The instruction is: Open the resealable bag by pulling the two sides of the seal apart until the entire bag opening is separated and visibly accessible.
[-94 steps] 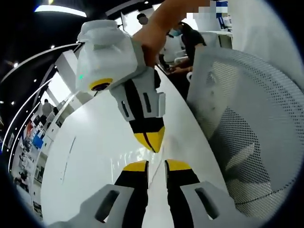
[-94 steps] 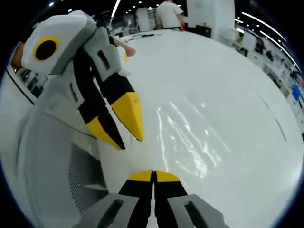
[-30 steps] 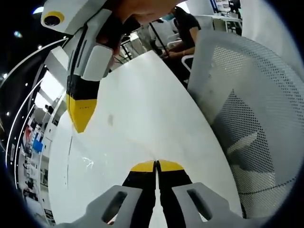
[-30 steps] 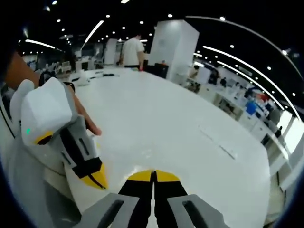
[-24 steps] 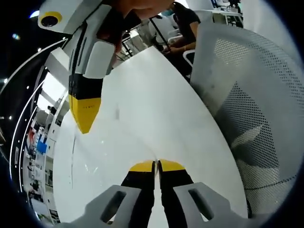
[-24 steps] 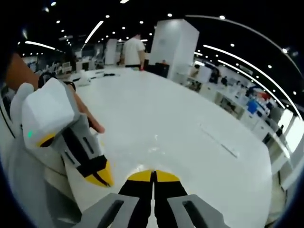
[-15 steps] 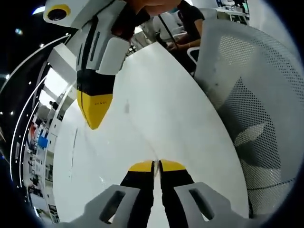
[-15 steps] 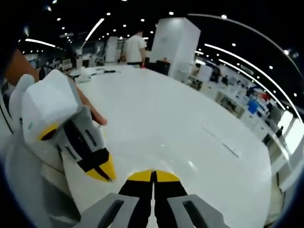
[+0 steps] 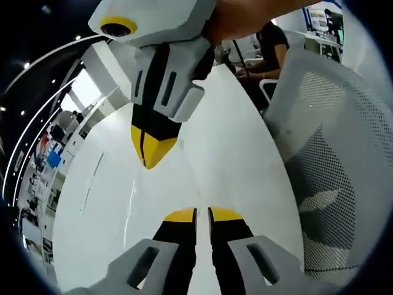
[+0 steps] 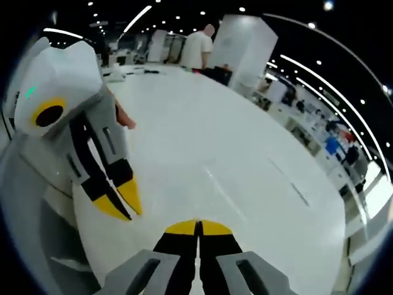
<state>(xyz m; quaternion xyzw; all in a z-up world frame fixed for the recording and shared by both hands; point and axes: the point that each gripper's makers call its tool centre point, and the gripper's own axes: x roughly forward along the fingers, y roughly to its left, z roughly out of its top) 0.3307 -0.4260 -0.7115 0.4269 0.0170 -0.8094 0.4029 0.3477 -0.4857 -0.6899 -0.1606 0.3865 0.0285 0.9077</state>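
A broad white worktop [image 9: 227,153] runs away from both cameras, glossy and curved by the lens; in the left gripper view a white mesh chair [image 9: 338,153] stands at its edge, touching or just beside it, I cannot tell which; a white pillar [image 10: 252,43] rises beyond the far end in the right gripper view.

The left gripper [image 9: 202,215] rises from the bottom of its own view with its yellow-tipped jaws a narrow slit apart and nothing visible between them; in the right gripper view its tips point down at the worktop, slightly split; a hand [image 10: 123,114] shows just behind it.

The right gripper [image 10: 198,227] has its jaws pressed together, tip against tip, with no film discernible between them; in the left gripper view it hangs from above, held by a hand [image 9: 245,12], its closed tips aimed down towards the left jaws and a little apart from them.

A person in a white top [image 10: 199,46] stands at the far end of the worktop; a seated person [image 9: 270,43] is at its far edge.

A faint glossy streak [image 10: 216,178] lies on the worktop ahead of the right jaws, running away from them; whether it is the resealable bag I cannot tell, so its place, heading and long axis stay unread.
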